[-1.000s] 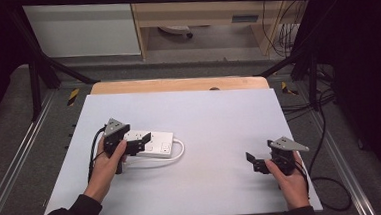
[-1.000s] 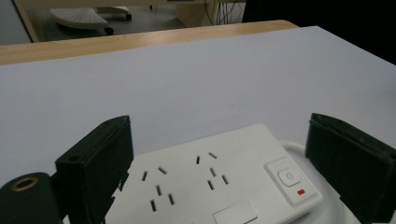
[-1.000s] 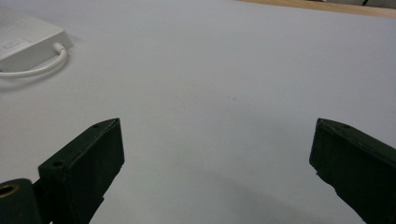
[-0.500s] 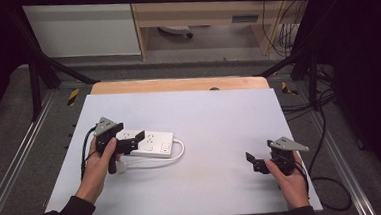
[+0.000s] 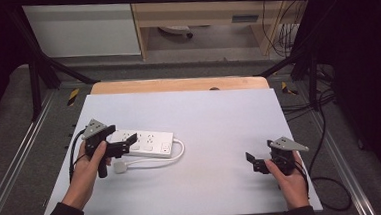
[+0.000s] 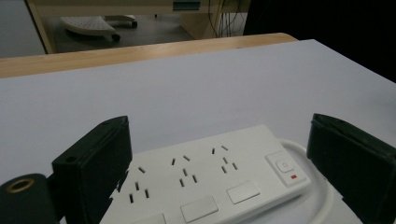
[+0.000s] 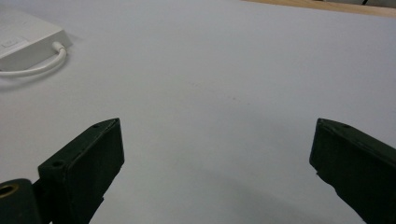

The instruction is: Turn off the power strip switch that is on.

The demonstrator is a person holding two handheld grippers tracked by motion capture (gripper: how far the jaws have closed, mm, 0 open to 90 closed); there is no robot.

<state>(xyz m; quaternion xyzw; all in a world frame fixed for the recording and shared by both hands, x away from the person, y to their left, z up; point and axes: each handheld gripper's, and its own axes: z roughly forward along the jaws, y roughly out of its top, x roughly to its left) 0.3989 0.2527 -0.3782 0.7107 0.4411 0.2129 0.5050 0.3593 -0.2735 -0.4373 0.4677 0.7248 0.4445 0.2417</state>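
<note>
A: Edges first. We have the power strip [image 5: 145, 142] lying flat on the left part of the white table [image 5: 219, 120], long side running left to right, well in from every edge. Its white cord [image 5: 174, 156] loops off the right end and curls back along the near side to the plug [image 5: 120, 167], which lies just in front of the strip.

B: Open room: the whole middle and right of the table is bare, between the strip and the right gripper [image 5: 257, 161]. A wooden strip [image 5: 177, 84] borders the far edge.

A: Hands. The left gripper [image 5: 125, 144] sits at the strip's left end, held in the left hand [image 5: 84, 169], forearm coming in from the bottom left. In the left gripper view the jaws stand wide apart, the strip [image 6: 205, 182] lying between and below them; we cannot tell whether they touch it.

B: The right hand [image 5: 290, 174] holds its gripper low near the near right corner, pointing left. In the right gripper view the jaws are wide, nothing but bare table [image 7: 224, 84] between them; the strip's end [image 7: 25, 39] shows far off.

A: Room: dark metal frame rails [image 5: 11, 163] beside the table, cables [image 5: 325, 129] on the floor at right, a wooden cabinet [image 5: 197, 12] beyond.
</note>
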